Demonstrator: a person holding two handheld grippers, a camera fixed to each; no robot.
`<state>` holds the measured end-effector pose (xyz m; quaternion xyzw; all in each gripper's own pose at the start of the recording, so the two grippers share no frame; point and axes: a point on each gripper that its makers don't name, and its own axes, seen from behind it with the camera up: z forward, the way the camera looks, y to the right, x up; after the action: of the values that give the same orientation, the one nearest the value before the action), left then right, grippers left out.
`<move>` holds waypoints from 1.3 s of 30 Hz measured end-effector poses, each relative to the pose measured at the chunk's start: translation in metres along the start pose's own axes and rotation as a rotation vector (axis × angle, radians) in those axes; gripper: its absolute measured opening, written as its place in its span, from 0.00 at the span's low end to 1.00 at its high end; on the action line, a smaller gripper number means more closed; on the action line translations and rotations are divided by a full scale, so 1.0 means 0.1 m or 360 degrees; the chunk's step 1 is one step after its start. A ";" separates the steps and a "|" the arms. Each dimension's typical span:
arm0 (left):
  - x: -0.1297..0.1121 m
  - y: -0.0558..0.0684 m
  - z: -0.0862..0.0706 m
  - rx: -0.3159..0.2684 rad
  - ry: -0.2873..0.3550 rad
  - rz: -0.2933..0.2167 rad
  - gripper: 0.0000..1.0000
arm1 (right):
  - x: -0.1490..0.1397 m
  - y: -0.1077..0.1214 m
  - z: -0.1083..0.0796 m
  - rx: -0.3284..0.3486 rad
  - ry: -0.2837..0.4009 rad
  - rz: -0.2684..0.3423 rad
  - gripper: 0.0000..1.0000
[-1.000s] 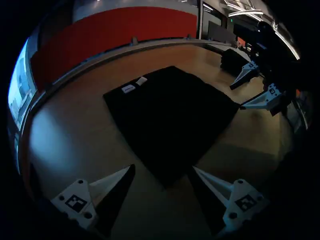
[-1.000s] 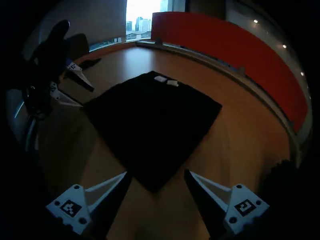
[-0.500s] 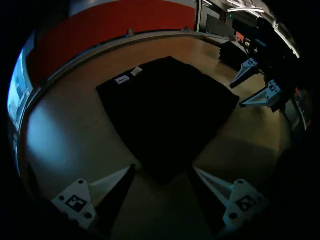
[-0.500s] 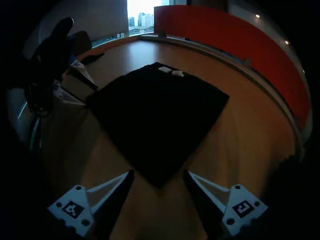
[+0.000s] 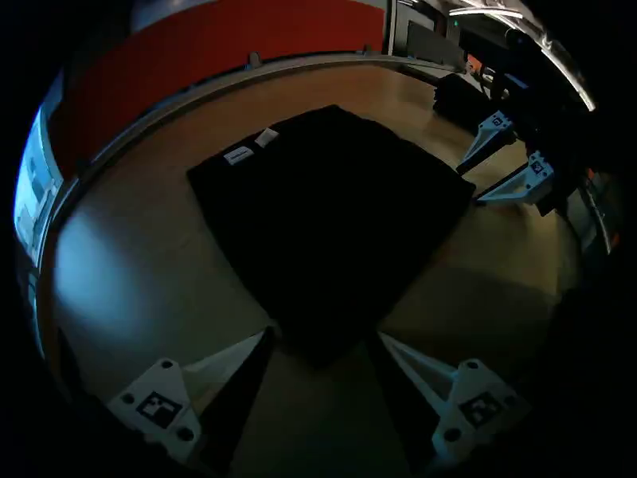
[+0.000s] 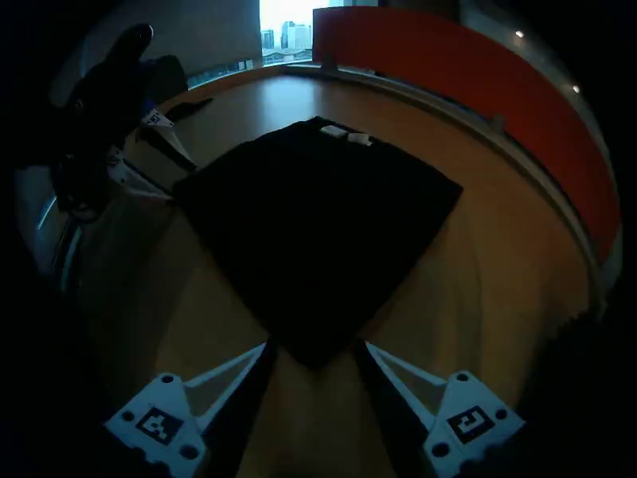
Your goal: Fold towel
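Lying flat on the wooden surface (image 5: 143,263) is the black towel (image 5: 334,223), spread out as a rough square with one corner pointing toward each camera. In the left gripper view, the left gripper (image 5: 322,334) is hovering at the towel's nearest corner. Its two fingers are standing spread apart, and the tip of that corner is sitting in the gap between them without being pinched. In the right gripper view, the right gripper (image 6: 314,346) is doing the same at another corner of the towel, fingers spread wide, the cloth's point lying between them and not clamped.

Each gripper is also showing up farther off in the other's view. The right gripper (image 5: 468,185) is hanging just beside the towel's right-hand corner, and the left gripper (image 6: 183,183) is hanging just beside its left-hand corner, a dark hand (image 6: 95,103) holding it.

Two small white tags (image 5: 239,155) are sitting on the towel near its far edge. Beyond the towel, a red panel (image 5: 223,40) is running along the rim of the surface, and a bright window (image 6: 287,32) is glowing past the towel's far corner.
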<state>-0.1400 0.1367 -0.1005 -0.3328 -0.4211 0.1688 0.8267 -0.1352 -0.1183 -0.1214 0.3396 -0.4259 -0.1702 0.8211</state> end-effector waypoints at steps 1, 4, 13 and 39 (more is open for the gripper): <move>0.00 0.00 0.00 0.0001 0.0000 -0.0002 0.81 | 0.00 0.00 0.00 0.0000 0.0001 0.0001 0.69; 0.00 0.01 0.00 0.0006 -0.0003 -0.0009 0.78 | 0.00 0.01 0.00 0.0001 0.0001 0.0004 0.62; 0.00 0.05 -0.01 0.0010 -0.0011 -0.0010 0.55 | 0.01 0.01 0.01 0.0000 -0.0003 0.0013 0.38; 0.14 0.00 -0.14 0.0080 0.0014 -0.0140 0.10 | 0.23 -0.07 -0.14 -0.0005 0.0109 0.0071 0.14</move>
<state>-0.1203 0.1387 -0.0988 -0.2938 -0.4274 0.1415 0.8432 -0.1105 -0.1308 -0.1188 0.3344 -0.4049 -0.1409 0.8393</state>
